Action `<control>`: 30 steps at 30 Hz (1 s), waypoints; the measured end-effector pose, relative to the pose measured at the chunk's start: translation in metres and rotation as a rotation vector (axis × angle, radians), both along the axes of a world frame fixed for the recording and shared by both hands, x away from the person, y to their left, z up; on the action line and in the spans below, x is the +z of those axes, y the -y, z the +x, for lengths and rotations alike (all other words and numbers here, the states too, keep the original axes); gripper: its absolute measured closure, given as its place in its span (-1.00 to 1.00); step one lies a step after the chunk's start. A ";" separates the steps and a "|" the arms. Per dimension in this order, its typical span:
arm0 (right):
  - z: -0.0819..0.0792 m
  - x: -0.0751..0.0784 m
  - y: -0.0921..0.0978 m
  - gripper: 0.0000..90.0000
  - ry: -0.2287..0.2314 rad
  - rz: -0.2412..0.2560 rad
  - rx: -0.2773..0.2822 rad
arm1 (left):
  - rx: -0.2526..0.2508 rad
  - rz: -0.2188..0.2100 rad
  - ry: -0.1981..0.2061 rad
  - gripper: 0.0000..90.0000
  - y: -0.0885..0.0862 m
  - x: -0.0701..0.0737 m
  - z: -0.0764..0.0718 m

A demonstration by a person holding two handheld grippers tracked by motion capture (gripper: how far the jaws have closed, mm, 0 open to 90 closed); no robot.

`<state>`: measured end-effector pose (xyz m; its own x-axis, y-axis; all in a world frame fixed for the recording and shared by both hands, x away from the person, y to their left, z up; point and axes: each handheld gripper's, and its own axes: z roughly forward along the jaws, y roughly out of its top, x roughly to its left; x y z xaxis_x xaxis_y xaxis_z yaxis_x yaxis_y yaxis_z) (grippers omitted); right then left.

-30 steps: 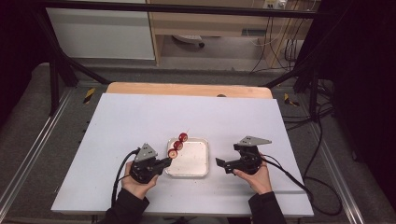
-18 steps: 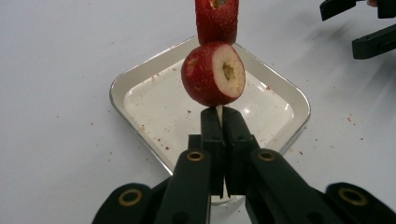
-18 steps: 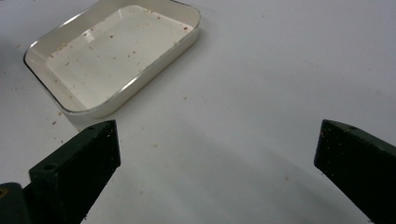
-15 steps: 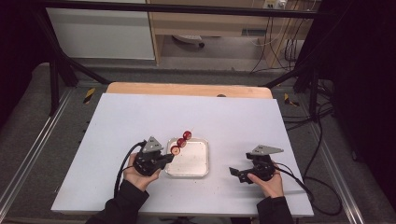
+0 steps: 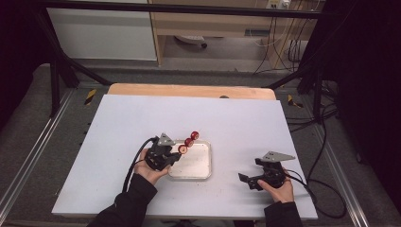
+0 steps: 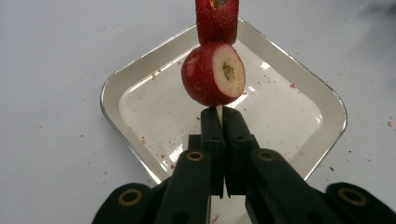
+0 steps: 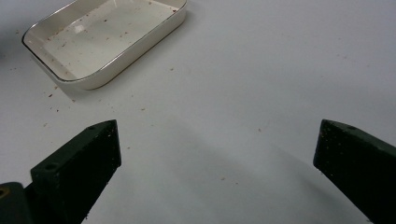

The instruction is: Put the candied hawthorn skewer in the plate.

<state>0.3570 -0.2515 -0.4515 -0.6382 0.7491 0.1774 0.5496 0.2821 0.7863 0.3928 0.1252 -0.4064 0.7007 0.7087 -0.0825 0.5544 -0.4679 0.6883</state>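
The skewer (image 6: 219, 111) was almost wholly hidden: a pale sliver showed between the clamped jaws of the left gripper (image 6: 219, 122) and the lowest red fruit (image 6: 213, 73). The next fruit (image 6: 216, 18) was cut off by the frame top. In the high view three fruits (image 5: 188, 142) hung above the white tray (image 5: 201, 165), at its near-left corner. The right gripper (image 5: 247, 180) (jaws wide apart, holding nothing) had drawn further right of the tray than a second earlier; the left had barely shifted.
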 end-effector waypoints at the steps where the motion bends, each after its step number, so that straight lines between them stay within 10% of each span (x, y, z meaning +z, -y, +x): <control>1: 0.000 0.000 0.000 -0.97 -0.001 0.002 -0.003 | 0.000 0.007 -0.009 0.96 0.001 -0.001 0.001; 30: -0.003 -0.001 0.000 -0.98 -0.011 0.002 0.009 | 0.001 0.143 -0.110 0.95 0.020 -0.023 -0.001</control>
